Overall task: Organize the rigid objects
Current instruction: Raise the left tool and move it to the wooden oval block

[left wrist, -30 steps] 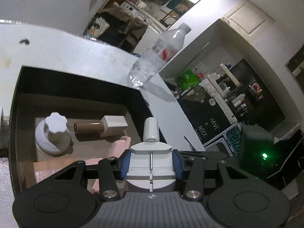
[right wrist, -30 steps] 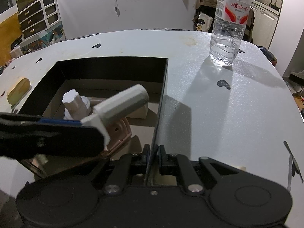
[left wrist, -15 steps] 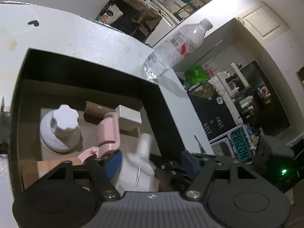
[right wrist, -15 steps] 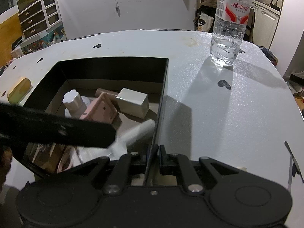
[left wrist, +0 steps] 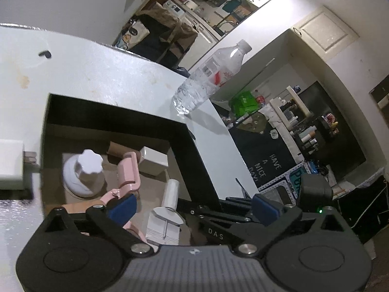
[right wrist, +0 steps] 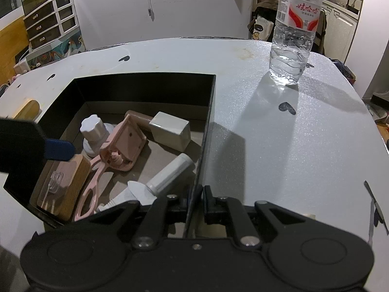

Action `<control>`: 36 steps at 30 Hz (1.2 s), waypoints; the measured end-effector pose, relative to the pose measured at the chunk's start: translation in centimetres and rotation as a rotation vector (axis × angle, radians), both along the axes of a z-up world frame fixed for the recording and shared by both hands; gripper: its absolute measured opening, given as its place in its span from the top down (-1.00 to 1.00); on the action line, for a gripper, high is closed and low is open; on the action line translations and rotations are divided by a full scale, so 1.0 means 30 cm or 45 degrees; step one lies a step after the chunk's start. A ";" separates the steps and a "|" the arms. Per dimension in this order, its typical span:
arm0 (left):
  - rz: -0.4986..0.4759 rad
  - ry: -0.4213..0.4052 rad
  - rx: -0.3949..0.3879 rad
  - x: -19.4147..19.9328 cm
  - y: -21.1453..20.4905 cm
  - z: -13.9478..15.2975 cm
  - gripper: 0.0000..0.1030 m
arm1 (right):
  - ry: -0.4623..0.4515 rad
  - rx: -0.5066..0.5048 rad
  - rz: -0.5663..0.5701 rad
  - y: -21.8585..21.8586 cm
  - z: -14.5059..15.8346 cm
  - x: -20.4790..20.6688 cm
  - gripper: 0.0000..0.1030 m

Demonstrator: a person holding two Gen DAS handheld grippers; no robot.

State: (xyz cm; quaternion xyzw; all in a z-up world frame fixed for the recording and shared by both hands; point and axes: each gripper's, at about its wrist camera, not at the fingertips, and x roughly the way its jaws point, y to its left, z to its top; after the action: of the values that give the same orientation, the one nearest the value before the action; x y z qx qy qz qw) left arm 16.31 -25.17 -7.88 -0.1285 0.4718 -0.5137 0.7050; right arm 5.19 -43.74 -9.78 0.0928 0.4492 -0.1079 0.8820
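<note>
A black box (right wrist: 209, 112) sits on the white table, its wall also showing in the left wrist view (left wrist: 184, 150). In it lie a white tube (left wrist: 167, 209) (right wrist: 170, 170), a white jar (right wrist: 93, 131), a pink clip (right wrist: 121, 146), a brown bottle with a white cap (right wrist: 170, 131) and a wooden block (right wrist: 60, 187). My left gripper (left wrist: 193, 206) hangs over the box, its jaws opening wide. The tube lies loose below, touching neither pad. One blue pad (right wrist: 58, 149) shows in the right wrist view. My right gripper (right wrist: 199, 194) is shut on the box's near right wall.
A clear water bottle (right wrist: 294, 31) stands on the table beyond the box to the right. A yellow oblong object (right wrist: 28, 109) lies left of the box. A thin metal tool (right wrist: 372, 204) lies at the table's right edge. Furniture and shelves surround the table.
The left gripper let go of the white tube, which dropped into the box by the right wall. Its jaws spread wide and it rose slightly. The right gripper stayed clamped on the wall.
</note>
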 end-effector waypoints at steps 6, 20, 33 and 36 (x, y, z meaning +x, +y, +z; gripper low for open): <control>0.036 -0.094 0.023 -0.019 0.033 0.045 -1.00 | 0.000 0.000 -0.001 0.000 0.000 0.000 0.81; 0.139 -0.348 0.053 -0.068 0.146 0.150 -1.00 | 0.000 0.000 -0.001 0.000 0.000 0.000 0.81; 0.434 -0.629 0.215 -0.056 0.328 0.159 -1.00 | -0.002 0.001 -0.002 -0.002 -0.002 0.000 0.81; 0.520 -0.673 0.270 -0.034 0.378 0.146 -1.00 | -0.002 0.001 -0.003 -0.002 -0.002 0.000 0.81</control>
State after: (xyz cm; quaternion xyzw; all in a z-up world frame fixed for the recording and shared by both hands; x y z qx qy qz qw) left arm 15.29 -13.84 -3.49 -0.0090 0.2883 -0.3257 0.9004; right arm 5.20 -43.81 -9.83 0.0936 0.4482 -0.1086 0.8823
